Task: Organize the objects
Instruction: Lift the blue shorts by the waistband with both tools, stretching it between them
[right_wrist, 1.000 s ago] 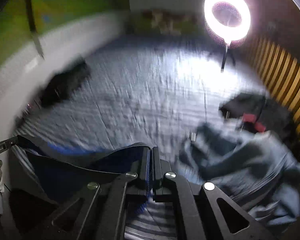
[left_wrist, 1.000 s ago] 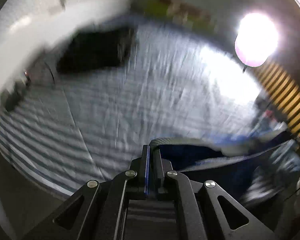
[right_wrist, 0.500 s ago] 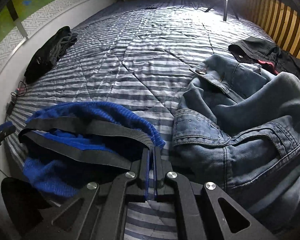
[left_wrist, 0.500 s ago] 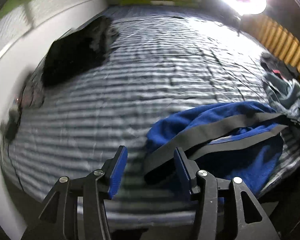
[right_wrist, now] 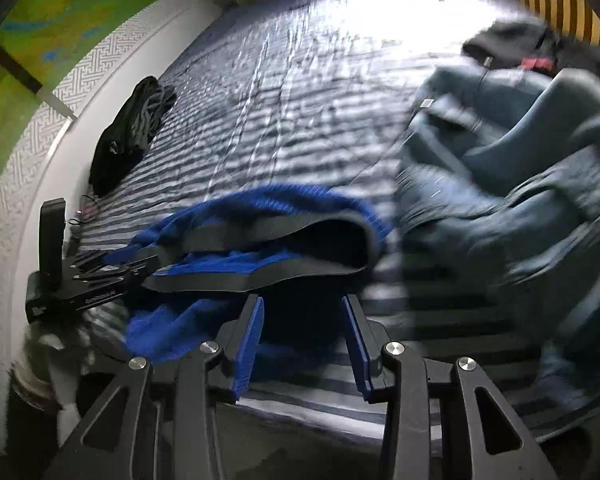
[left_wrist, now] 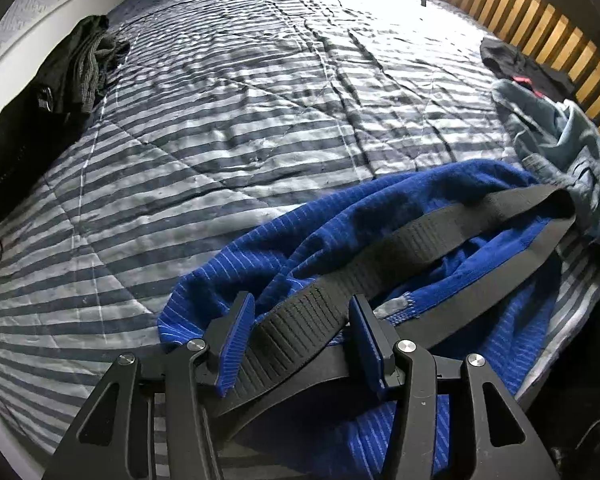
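A blue knitted garment (left_wrist: 340, 220) with a black waistband (left_wrist: 440, 236) lies crumpled on the striped bedspread (left_wrist: 240, 120), near its front edge. My left gripper (left_wrist: 300, 304) points down over it. Its jaws are closing, with the waistband running loosely between the blue pads (left_wrist: 236, 344), which do not press on it. In the right wrist view the same garment (right_wrist: 268, 196) lies just ahead of my right gripper (right_wrist: 302, 300). Those jaws are opening, with only dark blue cloth lying below the gap. The left gripper's black body (right_wrist: 80, 280) shows at the garment's left end.
Crumpled blue jeans (left_wrist: 560, 148) lie right of the garment and touch it. A black item with a red patch (left_wrist: 516, 64) sits by the wooden slats (left_wrist: 560, 32). Another dark garment (left_wrist: 40, 112) lies at the bed's left edge along the white wall.
Both grippers came down with the blue garment, which they held shut by its waistband. The left jaws opened first, then the right, and the garment now rests on the bed.
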